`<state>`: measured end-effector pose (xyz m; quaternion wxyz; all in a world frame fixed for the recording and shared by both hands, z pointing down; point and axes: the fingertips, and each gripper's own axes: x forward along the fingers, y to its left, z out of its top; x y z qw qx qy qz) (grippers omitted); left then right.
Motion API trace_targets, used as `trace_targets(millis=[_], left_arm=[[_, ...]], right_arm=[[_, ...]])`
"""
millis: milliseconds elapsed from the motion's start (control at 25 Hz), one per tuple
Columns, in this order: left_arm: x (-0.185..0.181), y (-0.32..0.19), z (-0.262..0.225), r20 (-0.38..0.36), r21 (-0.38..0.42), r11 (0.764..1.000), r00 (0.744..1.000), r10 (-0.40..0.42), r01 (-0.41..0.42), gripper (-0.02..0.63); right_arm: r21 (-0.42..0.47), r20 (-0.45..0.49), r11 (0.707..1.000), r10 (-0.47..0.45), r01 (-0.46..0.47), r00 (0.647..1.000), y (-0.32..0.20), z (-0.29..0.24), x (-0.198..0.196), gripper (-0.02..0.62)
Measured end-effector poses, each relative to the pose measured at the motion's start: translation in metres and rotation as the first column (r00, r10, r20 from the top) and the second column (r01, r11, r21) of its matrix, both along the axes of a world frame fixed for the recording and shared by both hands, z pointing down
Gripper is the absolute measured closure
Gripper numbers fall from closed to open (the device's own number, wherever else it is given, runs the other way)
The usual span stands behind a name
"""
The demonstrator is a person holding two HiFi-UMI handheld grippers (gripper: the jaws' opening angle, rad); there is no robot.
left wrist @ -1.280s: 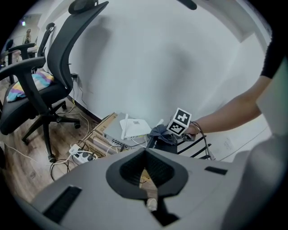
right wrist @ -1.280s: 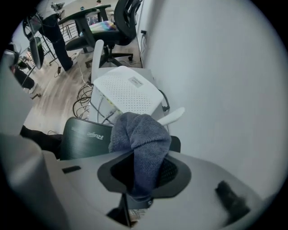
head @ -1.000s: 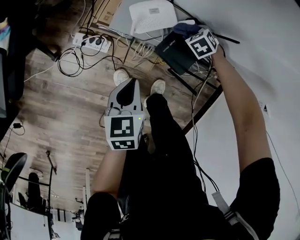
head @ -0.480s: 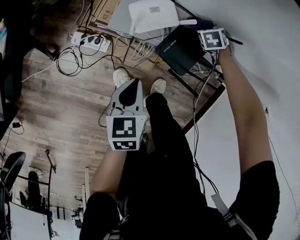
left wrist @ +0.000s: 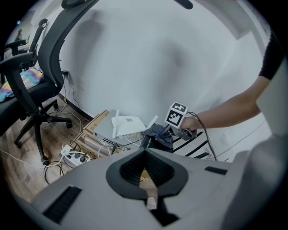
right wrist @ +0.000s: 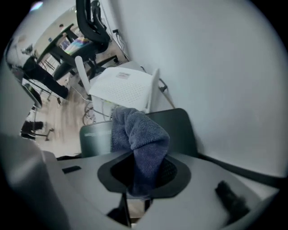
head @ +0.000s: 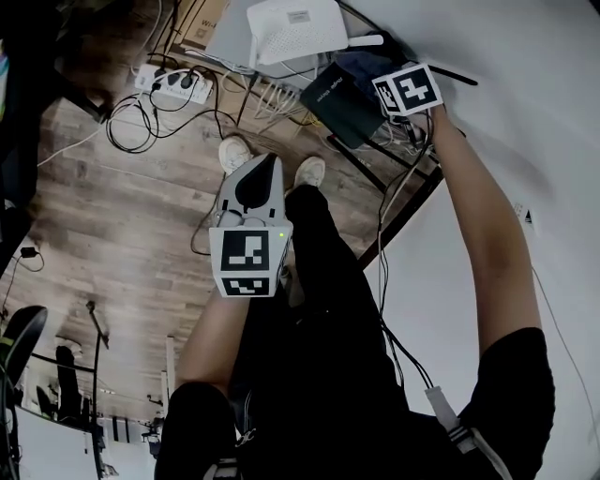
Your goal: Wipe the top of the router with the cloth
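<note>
Wooden plank floor [head: 112, 216] runs up to a white wall [head: 534, 112], with the gear set low against it. Nearest, the left hand-held gripper [head: 270, 161] hangs idle, jaws together on nothing. Farther out, the right hand-held gripper [right wrist: 138, 179] is clamped on a blue-grey towelling cloth [right wrist: 139, 132] draped over the flat black router [head: 339, 101]. Just beyond stands a white router with antennas [head: 292, 28]. A long stroke could catch an antenna or the loose cables [head: 281, 94] and drag a box. Room looks tight toward the wall and freer on the floor side.

One white router [head: 295, 28], one black router [head: 337, 105] — one cloth [right wrist: 141, 134].
</note>
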<state>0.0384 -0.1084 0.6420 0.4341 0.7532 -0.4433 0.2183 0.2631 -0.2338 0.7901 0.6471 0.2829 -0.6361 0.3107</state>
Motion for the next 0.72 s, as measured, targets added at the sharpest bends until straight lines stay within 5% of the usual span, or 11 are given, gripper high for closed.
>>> trace_targets(millis=[200,400,720], left_arm=[[0.001,0.005,0.002,0.002,-0.005,1.0,1.0,0.002,-0.002,0.601],[-0.003,0.01,0.007,0.009,-0.011,1.0,1.0,0.0,0.0,0.6],[-0.007,0.009,0.005,0.011,-0.011,1.0,1.0,-0.01,0.01,0.6]], right_arm=[[-0.213,0.216,0.976,-0.002,0.049,0.976,0.066,-0.003,-0.052,0.503],[-0.28,0.303,0.944,-0.087,0.176,0.949,0.101,-0.006,-0.076,0.502],[-0.305,0.323,0.933,-0.088,0.191,0.942,0.111,-0.007,-0.078,0.502]])
